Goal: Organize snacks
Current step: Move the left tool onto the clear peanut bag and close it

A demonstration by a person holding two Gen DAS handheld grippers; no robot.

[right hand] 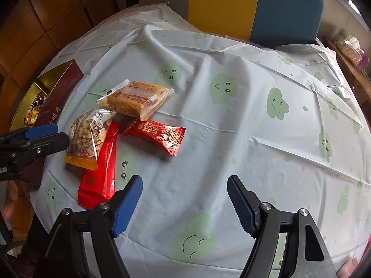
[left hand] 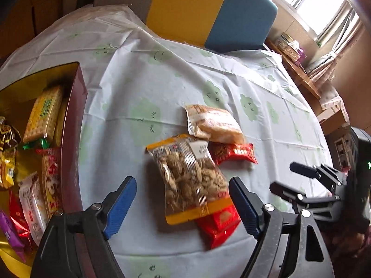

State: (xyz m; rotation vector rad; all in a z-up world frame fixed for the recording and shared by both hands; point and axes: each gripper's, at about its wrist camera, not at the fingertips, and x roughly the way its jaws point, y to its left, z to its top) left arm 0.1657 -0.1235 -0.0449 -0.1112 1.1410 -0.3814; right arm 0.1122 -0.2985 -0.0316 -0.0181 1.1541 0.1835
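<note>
A clear peanut bag with orange ends (left hand: 190, 176) (right hand: 89, 136) lies on the table, overlapping a long red packet (left hand: 220, 224) (right hand: 102, 169). Behind them lie a second red packet (left hand: 234, 154) (right hand: 157, 136) and a clear-wrapped brown cake (left hand: 215, 122) (right hand: 136, 99). My left gripper (left hand: 183, 205) is open, its jaws standing either side of the peanut bag's near end; it also shows in the right wrist view (right hand: 49, 135). My right gripper (right hand: 184, 200) is open and empty over bare cloth, right of the snacks; it shows in the left wrist view (left hand: 292, 178).
A dark red box with gold lining (left hand: 74, 125) (right hand: 62, 85) at the table's left holds several packed snacks. The table wears a white cloth with green smiley clouds (right hand: 255, 139). A yellow and blue chair (left hand: 208, 11) stands behind. A wooden shelf (left hand: 299, 69) is at right.
</note>
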